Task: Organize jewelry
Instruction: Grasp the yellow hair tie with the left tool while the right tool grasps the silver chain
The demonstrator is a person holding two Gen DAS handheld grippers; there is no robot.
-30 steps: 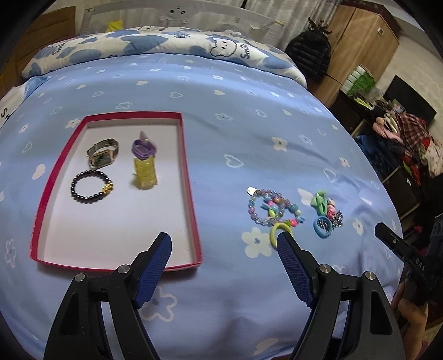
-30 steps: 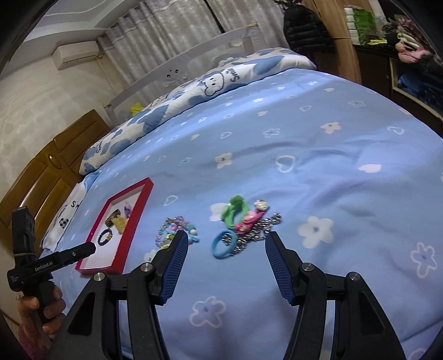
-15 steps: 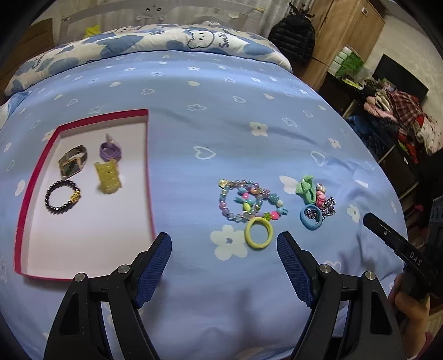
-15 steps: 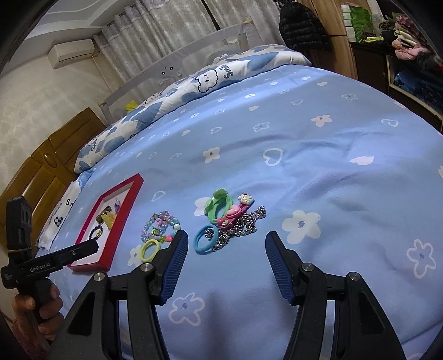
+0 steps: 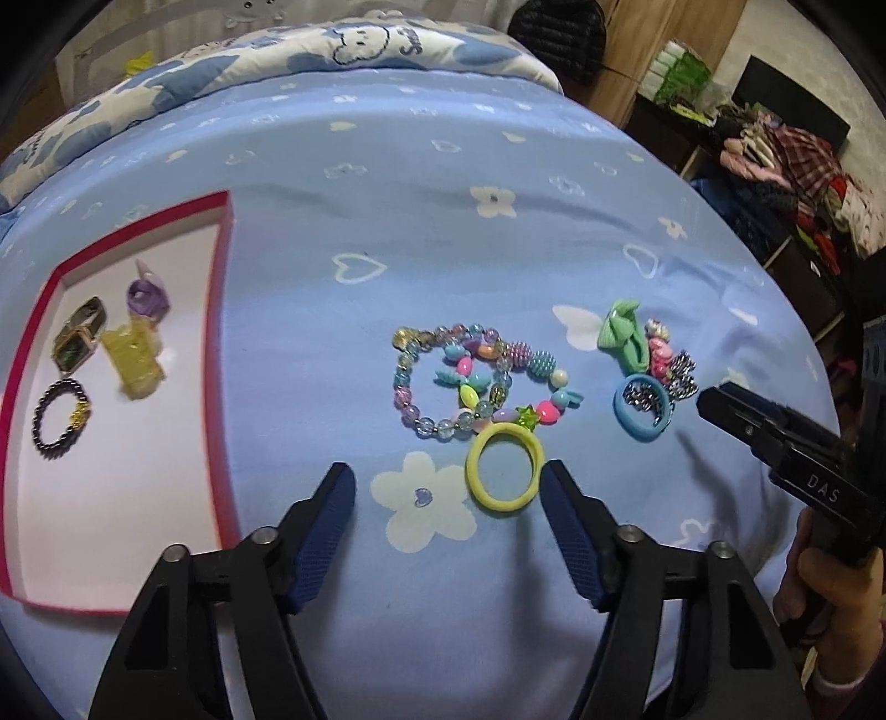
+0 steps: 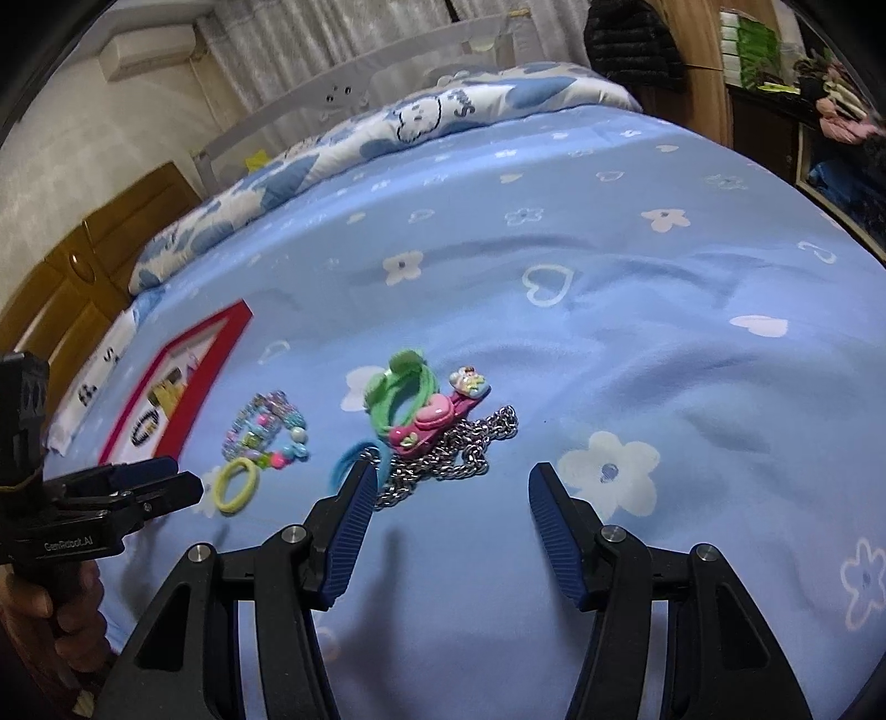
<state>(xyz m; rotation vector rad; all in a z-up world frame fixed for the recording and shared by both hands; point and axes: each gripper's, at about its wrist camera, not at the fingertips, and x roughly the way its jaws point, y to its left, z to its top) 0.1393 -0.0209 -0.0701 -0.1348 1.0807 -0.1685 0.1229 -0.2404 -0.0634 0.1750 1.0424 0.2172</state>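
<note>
My left gripper hovers low over the blue bedsheet, its jaws closing. A yellow hair tie lies on the sheet between the fingertips, close to the right one and not pressed. Just beyond it lies a colourful bead bracelet. My right gripper is open and empty above a pile: silver chain, pink clip, green hair tie, blue hair tie. The red tray at the left holds a watch, a black bead bracelet, a yellow clip and a purple piece.
A cloud-print quilt lies across the head of the bed. The bed's right edge drops off toward dark shelves with piled clothes. A wooden wardrobe stands at the left. A hand grips the left tool's handle.
The left gripper has swung right and down from the tray's corner to the yellow hair tie, and its jaws have narrowed. The right gripper has sunk closer to the chain pile.
</note>
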